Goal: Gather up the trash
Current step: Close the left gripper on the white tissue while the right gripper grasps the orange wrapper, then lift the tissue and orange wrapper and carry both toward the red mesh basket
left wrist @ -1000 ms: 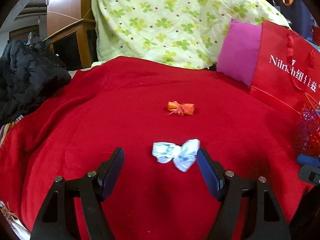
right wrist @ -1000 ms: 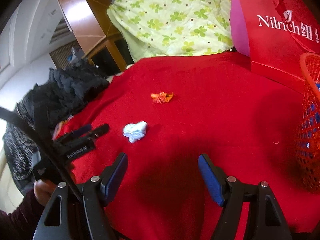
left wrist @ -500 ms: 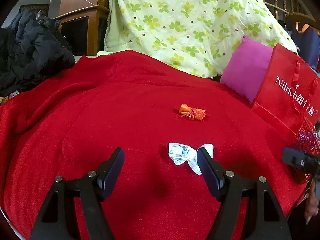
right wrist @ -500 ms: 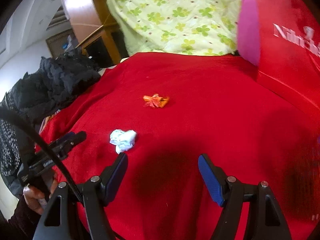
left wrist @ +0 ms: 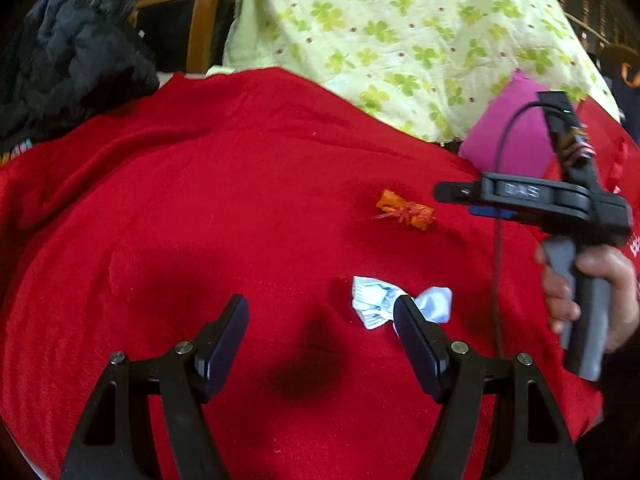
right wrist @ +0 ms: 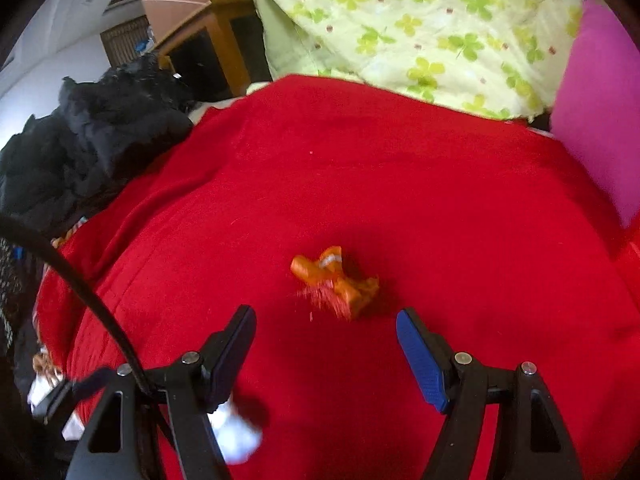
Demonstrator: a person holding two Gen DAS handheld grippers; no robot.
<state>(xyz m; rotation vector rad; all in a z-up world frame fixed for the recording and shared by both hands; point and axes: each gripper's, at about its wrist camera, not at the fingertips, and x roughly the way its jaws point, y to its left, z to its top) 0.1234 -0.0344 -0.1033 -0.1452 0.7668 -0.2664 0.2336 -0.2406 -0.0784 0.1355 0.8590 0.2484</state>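
Two pieces of trash lie on the red blanket [left wrist: 240, 208]. A crumpled white and pale blue wrapper [left wrist: 384, 304] sits just ahead of my left gripper [left wrist: 320, 316], partly behind its right finger; the jaws stand open with nothing between them. A crumpled orange wrapper [right wrist: 336, 280] lies just beyond the open, empty jaws of my right gripper [right wrist: 326, 328]. In the left wrist view the orange wrapper [left wrist: 406, 210] lies farther back, and the right gripper's tips [left wrist: 452, 194], held by a hand [left wrist: 588, 292], hover just right of it. The white wrapper [right wrist: 236, 436] shows blurred behind the right gripper's left finger.
A green clover-print quilt [left wrist: 400, 36] is heaped at the back. A pink cushion [left wrist: 516, 136] lies at the right. Black clothing [left wrist: 68, 68] is piled on the left next to wooden furniture [left wrist: 200, 12]. A black cable [right wrist: 80, 280] arcs across the right wrist view.
The right gripper has swept left over the blanket to the orange wrapper; the basket and red bag left its view. The left gripper drifted left, so the white wrapper now sits by its right finger.
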